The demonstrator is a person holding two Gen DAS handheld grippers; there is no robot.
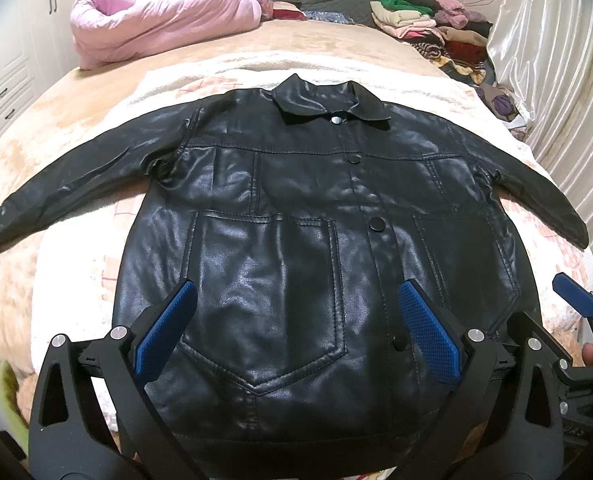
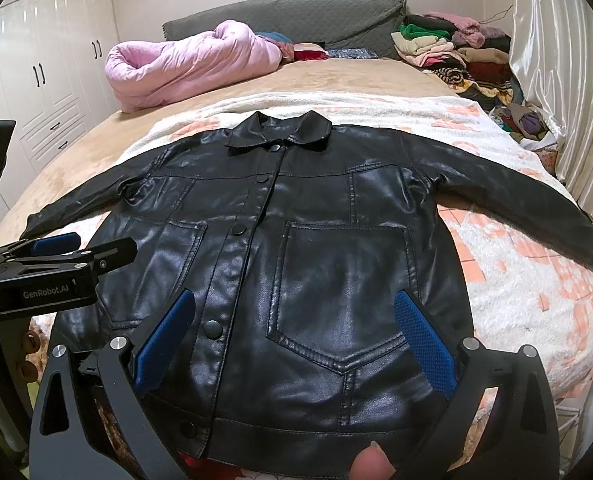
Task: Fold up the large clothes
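Lying flat and face-up on the bed, a black leather jacket (image 1: 296, 220) fills the space ahead of both pairs of fingers, buttoned down its front, collar at the far end and both sleeves spread out to the sides. Under it is a white blanket with orange pattern (image 2: 516, 272), which covers the near part of the tan bed (image 1: 76, 120).

The left gripper (image 1: 296, 332) hovers above the jacket's lower half with its blue-padded fingers (image 1: 164, 332) wide apart and nothing between them; a chest-to-hem pocket (image 1: 268, 292) sits directly between and ahead of them. Whether the pads touch the leather I cannot tell.

The right gripper (image 2: 296, 344) is likewise spread open over the other half of the jacket, its fingers (image 2: 424, 344) flanking the second large pocket (image 2: 344, 292), with the row of snap buttons just inside the left-hand pad. A fingertip (image 2: 370, 464) of the person shows at the bottom edge, near the jacket hem.

Each gripper appears at the edge of the other's view, just beside its neighbour.

Far beyond the fingers, a rolled pink quilt (image 1: 160, 16) lies near the grey headboard (image 2: 296, 16), and a heap of mixed clothes (image 2: 456, 56) is piled at the far right by a pale curtain (image 1: 556, 60). White wardrobe doors (image 2: 44, 72) stand to the far left.
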